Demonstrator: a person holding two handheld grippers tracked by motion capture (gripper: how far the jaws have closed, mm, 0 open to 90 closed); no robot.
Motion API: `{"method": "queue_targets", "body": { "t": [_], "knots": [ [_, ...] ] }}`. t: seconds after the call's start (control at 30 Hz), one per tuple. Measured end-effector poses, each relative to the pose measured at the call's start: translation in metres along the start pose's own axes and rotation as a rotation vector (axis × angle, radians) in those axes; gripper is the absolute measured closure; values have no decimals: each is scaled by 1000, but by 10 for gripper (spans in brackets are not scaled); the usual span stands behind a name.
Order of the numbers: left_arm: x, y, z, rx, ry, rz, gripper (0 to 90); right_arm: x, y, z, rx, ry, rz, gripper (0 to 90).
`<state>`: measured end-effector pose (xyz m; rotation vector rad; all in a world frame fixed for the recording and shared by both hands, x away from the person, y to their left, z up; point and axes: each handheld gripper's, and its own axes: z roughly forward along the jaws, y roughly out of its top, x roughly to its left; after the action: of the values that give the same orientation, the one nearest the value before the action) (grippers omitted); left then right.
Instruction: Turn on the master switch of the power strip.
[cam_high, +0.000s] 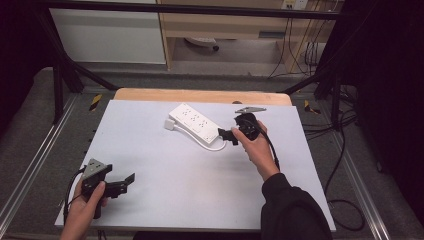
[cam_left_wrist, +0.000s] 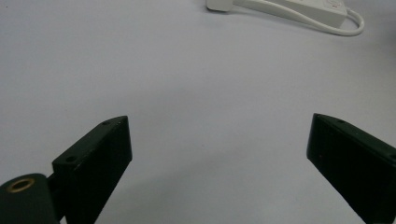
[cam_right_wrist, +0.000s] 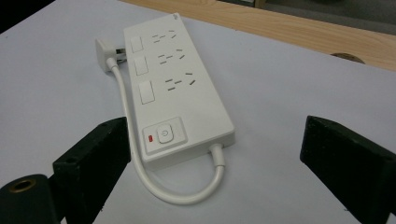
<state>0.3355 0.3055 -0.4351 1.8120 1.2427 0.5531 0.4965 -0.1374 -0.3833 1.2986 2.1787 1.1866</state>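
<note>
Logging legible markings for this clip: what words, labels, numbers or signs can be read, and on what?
No readable words or numbers.
Power symbol, a sign rather than text: on the round button of the power strip.
Small mark at that strip's far corner: too blurred to read.
Grippers and white table: no markings visible.

No legible text or labels

White power strip (cam_high: 195, 123) on white table (cam_high: 190, 190), looped cord (cam_right_wrist: 177, 196), plug (cam_right_wrist: 103, 52) beside it
</note>
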Motion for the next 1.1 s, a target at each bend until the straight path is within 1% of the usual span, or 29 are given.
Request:
{"method": "queue_targets", "body": {
  "t": [0.13, 0.23, 0.33, 0.43, 0.53, 0.6, 0.7, 0.8, 0.9, 1.1],
  "knots": [
    [0, 0, 0, 1, 2, 0, 66, -2, 0, -9, -4, -4, -4, 90],
    [0, 0, 0, -1, 2, 1, 66, -5, -2, -13, -4, -11, -4, 86],
    [0, 0, 0, 1, 2, 1, 67, -7, -3, -16, -10, -9, 1, 85],
    [0, 0, 0, 3, -6, -8, 66, -9, -4, -20, -26, -8, 6, 86],
    [0, 0, 0, 2, -2, -7, 67, -11, -5, -25, -40, -10, 12, 86],
    [0, -1, 0, 4, -2, -7, 67, -14, -6, -29, -54, -2, 22, 87],
    [0, -1, 0, 4, -5, -5, 67, -17, -8, -35, -62, -10, 29, 87],
    [-1, 0, 1, 0, -8, -3, 67, -19, -11, -41, -71, -19, 24, 89],
    [-2, 0, 1, 3, -7, 0, 67, -20, -14, -47, -84, -17, 21, 103],
    [-1, 0, 0, 2, -6, -2, 67, -22, -22, -57, -91, -22, 17, 96]
  ]
}}
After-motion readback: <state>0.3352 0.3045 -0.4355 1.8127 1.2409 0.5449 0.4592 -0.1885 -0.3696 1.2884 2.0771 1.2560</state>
